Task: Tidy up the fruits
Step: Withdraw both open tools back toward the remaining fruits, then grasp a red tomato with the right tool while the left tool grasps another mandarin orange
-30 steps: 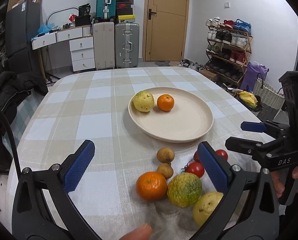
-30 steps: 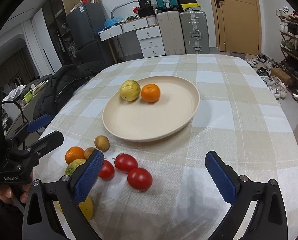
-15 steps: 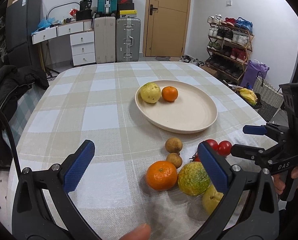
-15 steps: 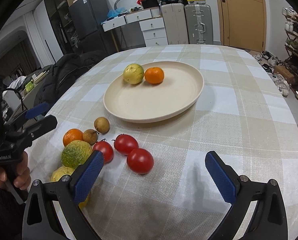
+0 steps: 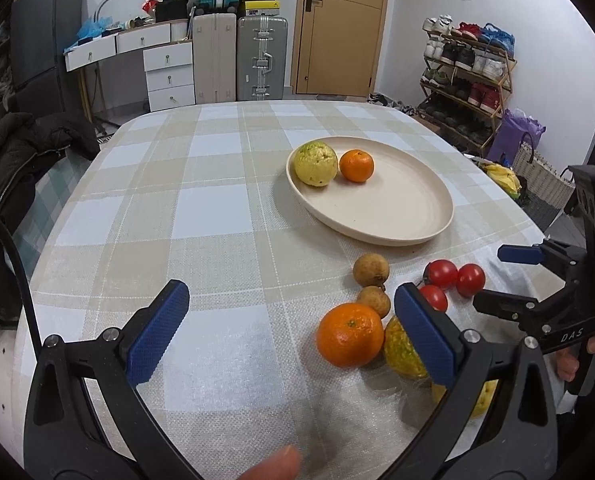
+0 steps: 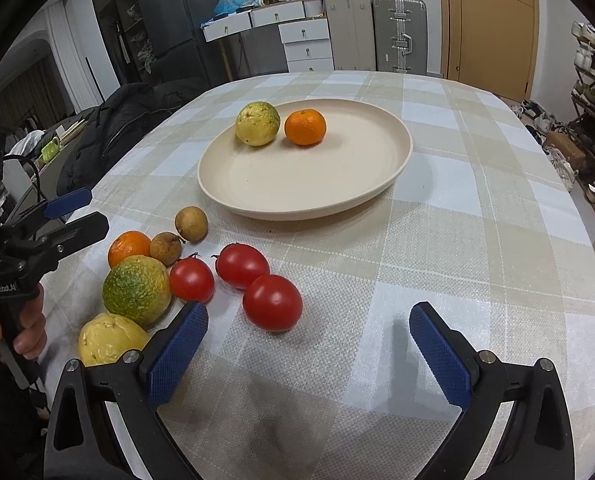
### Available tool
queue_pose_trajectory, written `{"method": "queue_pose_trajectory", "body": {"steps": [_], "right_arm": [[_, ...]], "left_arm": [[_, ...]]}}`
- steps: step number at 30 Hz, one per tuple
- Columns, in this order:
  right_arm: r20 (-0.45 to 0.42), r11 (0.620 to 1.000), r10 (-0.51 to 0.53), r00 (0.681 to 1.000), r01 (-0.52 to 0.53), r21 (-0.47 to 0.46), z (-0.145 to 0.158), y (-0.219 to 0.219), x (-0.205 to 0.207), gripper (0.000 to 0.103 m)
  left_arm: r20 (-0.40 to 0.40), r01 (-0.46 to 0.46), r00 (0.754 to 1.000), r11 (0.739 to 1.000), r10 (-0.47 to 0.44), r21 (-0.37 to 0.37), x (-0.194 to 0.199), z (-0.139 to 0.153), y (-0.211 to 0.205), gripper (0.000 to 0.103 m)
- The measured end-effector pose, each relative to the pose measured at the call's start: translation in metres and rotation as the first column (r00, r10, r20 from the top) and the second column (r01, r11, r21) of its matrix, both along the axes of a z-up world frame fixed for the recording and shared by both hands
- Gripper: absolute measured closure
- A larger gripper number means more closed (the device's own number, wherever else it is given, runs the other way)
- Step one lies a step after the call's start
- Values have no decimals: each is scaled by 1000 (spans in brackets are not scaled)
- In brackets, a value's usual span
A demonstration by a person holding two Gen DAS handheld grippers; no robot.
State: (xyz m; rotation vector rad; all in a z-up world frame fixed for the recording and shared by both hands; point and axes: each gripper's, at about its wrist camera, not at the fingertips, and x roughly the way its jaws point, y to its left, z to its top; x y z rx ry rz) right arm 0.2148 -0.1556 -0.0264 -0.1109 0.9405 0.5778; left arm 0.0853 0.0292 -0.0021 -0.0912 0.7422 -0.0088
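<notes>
both grippers have come closer to the loose fruit. left gripper point(image 5: 291, 330) and right gripper point(image 6: 307, 352) gape apart, empty. nearest tomato point(image 6: 272, 302) is probably soft and smooth; hold its round sides gently.

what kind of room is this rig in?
Most likely a lived-in home room, not a lab: a cloth-covered table, a shoe rack, suitcases by a door.
</notes>
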Motion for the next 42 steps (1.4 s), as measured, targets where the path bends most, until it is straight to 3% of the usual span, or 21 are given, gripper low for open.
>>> {"method": "queue_pose_trajectory", "body": {"steps": [8,11,21,23,27,31,34,42], "right_arm": [[-12,1000,-9,1000,9,-8,-4,-2,2,3],[-27,1000,12,1000,-12,7,-3,0,1,23],[-25,999,34,999,-33,29,-3,4,0,27],[-20,999,34,999,-33,33,-2,4,-2,33],[-15,999,40,999,-40,36,-2,6,-2,33],[-14,998,48,999,-47,41,-2,7,-4,43],[-9,998,60,998,-60,34,-3,11,-6,44],[-3,997,75,997,-75,25,-3,14,-8,63]], "left_arm": [[-47,29,999,999,-28,25,4,-7,-1,1],[-70,36,997,998,-33,45,6,-11,-2,1],[-125,66,990,997,-61,35,11,-23,-3,1],[-135,71,989,997,-66,38,11,-25,-5,1],[-140,73,988,997,-70,23,12,-26,-4,1],[-148,70,987,998,-70,-5,14,-28,0,1],[-153,64,986,998,-67,-24,14,-29,1,1],[-169,102,979,992,-114,-78,17,-34,0,9]]}}
